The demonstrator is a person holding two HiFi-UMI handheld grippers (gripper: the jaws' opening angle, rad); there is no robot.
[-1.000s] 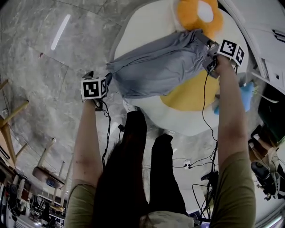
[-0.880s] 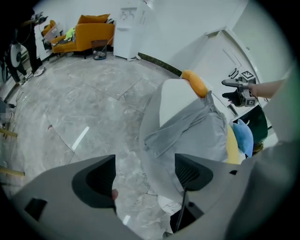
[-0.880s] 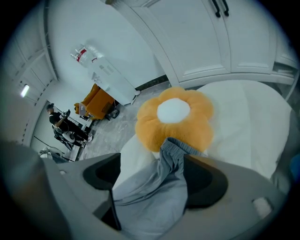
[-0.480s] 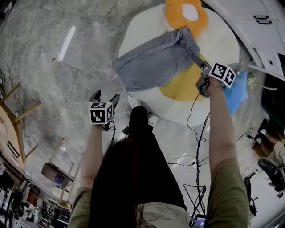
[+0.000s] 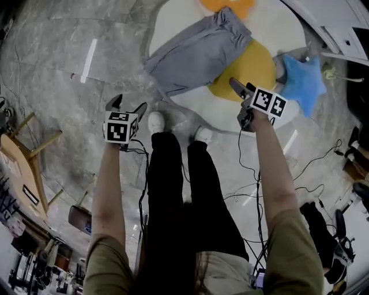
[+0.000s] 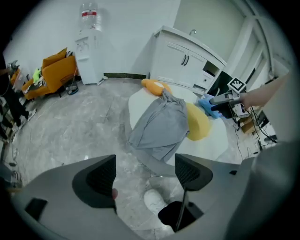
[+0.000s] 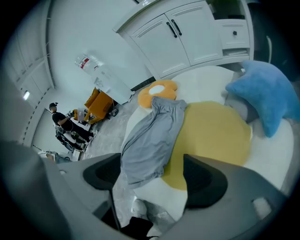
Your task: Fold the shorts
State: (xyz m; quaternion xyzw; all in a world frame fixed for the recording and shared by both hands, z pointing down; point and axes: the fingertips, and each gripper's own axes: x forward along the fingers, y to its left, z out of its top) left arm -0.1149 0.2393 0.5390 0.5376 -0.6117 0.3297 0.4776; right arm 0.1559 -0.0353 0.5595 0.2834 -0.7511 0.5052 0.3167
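Observation:
The grey shorts (image 5: 199,52) lie folded lengthwise on a white round mat (image 5: 173,23), partly over its yellow centre (image 5: 251,69). One end hangs over the mat's near edge. My left gripper (image 5: 128,106) is over the marble floor, short of the mat, open with nothing between its jaws. My right gripper (image 5: 239,86) hovers over the mat's near edge by the yellow patch, also open and empty. The shorts (image 6: 159,124) lie beyond the left gripper's (image 6: 145,173) open jaws. The right gripper view shows the shorts (image 7: 150,136) ahead of that gripper's (image 7: 147,176) jaws.
A blue star cushion (image 5: 302,80) and an orange cushion (image 5: 225,4) sit on the mat. White cabinets (image 6: 187,58) stand behind it, a water dispenser (image 6: 89,47) and orange chair (image 6: 58,70) to the left. Cables (image 5: 259,196) trail on the floor. The person's white shoes (image 5: 155,121) touch the mat's edge.
Both grippers have drawn back from the ends of the shorts toward the person, the right one furthest. The shorts now lie free on the mat.

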